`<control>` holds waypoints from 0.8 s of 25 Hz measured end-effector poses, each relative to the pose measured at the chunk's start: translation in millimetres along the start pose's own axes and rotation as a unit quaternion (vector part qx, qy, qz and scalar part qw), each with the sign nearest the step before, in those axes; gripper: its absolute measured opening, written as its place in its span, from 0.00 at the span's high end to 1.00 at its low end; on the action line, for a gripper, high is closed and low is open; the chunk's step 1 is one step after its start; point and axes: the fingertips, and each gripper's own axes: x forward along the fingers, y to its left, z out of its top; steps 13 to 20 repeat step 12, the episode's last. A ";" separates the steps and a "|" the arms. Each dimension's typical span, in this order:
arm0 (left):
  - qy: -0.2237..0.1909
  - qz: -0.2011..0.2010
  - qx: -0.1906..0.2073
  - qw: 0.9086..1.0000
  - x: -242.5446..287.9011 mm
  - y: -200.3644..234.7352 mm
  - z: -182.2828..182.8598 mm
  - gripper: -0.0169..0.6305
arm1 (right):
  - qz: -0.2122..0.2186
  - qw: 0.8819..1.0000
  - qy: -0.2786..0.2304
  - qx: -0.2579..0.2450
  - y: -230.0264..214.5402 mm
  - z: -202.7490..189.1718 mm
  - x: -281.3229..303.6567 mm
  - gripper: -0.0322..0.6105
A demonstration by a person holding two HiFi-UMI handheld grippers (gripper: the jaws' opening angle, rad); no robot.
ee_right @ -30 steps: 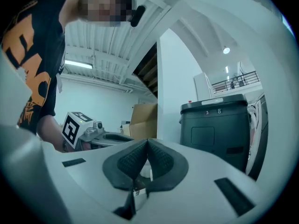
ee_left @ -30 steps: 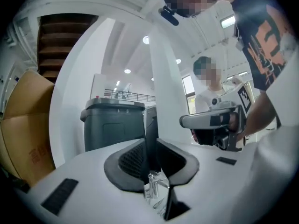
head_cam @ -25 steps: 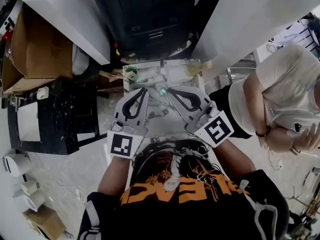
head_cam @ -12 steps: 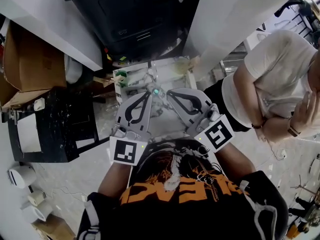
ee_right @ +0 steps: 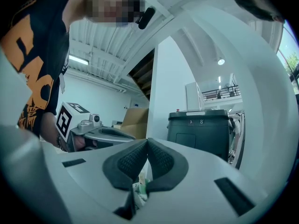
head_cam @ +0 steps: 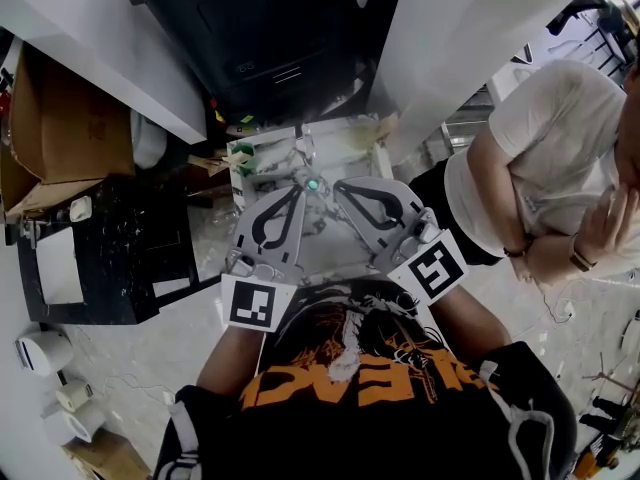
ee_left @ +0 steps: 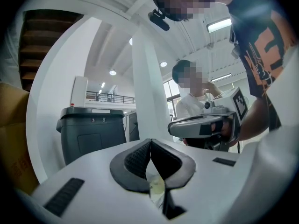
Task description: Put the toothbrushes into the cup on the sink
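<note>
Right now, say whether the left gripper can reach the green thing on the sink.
Probably yes: the left gripper, shut, hangs near the green thing on the sink, nothing visibly blocking the way.

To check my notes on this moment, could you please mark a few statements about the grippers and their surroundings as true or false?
1. The left gripper has its jaws wide open. False: they are together, with nothing between them.
2. The right gripper is shut. True.
3. A dark grey plastic bin stands ahead of both grippers. True.
4. The brown cardboard box lies on the holder's right. False: it is on the left.
5. A person in a white shirt stands at the right. True.
</note>
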 end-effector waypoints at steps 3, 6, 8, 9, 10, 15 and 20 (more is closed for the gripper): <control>-0.001 0.000 0.003 1.000 -0.8 0.0 0.4 0.93 | 0.003 1.000 0.001 0.000 1.5 -0.6 0.9 0.93; -0.001 0.000 0.005 1.000 -1.3 -0.9 -0.5 0.93 | 0.005 1.000 0.001 -0.002 2.2 -1.1 1.8 0.93; -0.001 0.002 0.005 1.000 -1.3 -0.6 -0.5 0.93 | 0.006 1.000 0.001 -0.002 2.5 -1.0 2.5 0.93; -0.001 0.002 0.005 1.000 -1.1 -0.4 -0.3 0.93 | 0.007 1.000 0.001 -0.002 2.5 -0.9 2.8 0.93; 0.000 0.002 0.006 1.000 -0.8 -0.2 -0.2 0.94 | 0.007 1.000 0.001 -0.003 2.3 -0.8 3.2 0.93; 0.003 0.001 0.009 1.000 -0.1 -0.1 -0.1 0.93 | 0.008 1.000 0.001 -0.004 1.9 -0.6 3.9 0.93; 0.003 0.001 0.009 1.000 -0.1 -0.1 -0.1 0.93 | 0.008 1.000 0.001 -0.004 1.9 -0.6 3.9 0.93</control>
